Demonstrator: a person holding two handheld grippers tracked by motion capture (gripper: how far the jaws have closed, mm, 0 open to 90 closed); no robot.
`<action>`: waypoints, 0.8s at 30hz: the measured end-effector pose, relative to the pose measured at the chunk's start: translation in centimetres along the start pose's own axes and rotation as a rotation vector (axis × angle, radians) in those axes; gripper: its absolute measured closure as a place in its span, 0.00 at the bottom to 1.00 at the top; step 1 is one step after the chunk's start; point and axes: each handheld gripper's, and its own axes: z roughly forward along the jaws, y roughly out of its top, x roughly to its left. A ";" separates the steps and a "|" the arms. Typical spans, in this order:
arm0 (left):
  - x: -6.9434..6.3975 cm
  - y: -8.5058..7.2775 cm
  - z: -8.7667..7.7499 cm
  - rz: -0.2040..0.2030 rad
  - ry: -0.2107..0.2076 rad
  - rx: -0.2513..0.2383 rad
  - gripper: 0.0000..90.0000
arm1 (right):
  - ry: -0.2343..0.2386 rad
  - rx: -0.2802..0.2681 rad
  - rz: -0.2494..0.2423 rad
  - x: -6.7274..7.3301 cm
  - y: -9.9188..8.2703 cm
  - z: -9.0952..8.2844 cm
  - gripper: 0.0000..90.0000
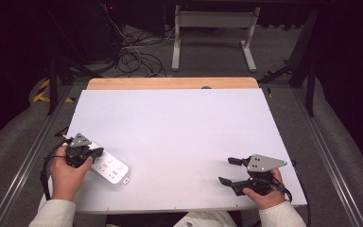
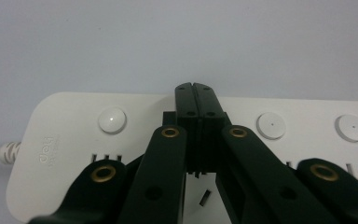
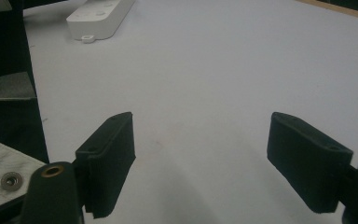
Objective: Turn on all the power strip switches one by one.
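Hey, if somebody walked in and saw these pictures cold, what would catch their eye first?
Probably the white power strip at the near left of the white table, with the left hand-held gripper pressed down on it, jaws closed together between its round buttons. Next, the right hand-held gripper at the near right, jaws wide apart over bare tabletop.

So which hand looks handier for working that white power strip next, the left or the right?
Probably the left. The left gripper is right over the power strip, its jaws pressed together above the sockets. The right gripper sits open, well away across the table.
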 end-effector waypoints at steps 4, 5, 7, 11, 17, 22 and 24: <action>-0.1 0.0 0.1 -0.002 0.001 -0.007 1.00 | 0.004 0.000 0.001 0.0 0.0 0.1 0.26; -0.1 0.0 0.2 -0.005 -0.002 -0.010 1.00 | 0.005 0.000 0.000 0.0 0.0 0.1 0.26; -0.1 0.1 0.3 -0.005 -0.010 -0.010 1.00 | 0.002 -0.002 0.001 0.0 0.0 0.0 0.26; -0.4 0.1 0.3 -0.003 0.010 -0.009 1.00 | 0.003 0.000 0.002 0.0 0.0 0.0 0.26; 0.1 -0.4 0.2 -0.050 -0.021 -0.032 1.00 | 0.003 -0.004 0.004 0.1 0.0 -0.1 0.26; -0.3 -0.3 -0.7 -0.043 0.004 -0.092 1.00 | 0.003 0.000 0.001 0.0 0.0 0.0 0.26; -0.4 0.1 -1.7 -0.049 -0.008 -0.157 1.00 | 0.002 0.001 -0.001 0.0 0.0 0.0 0.26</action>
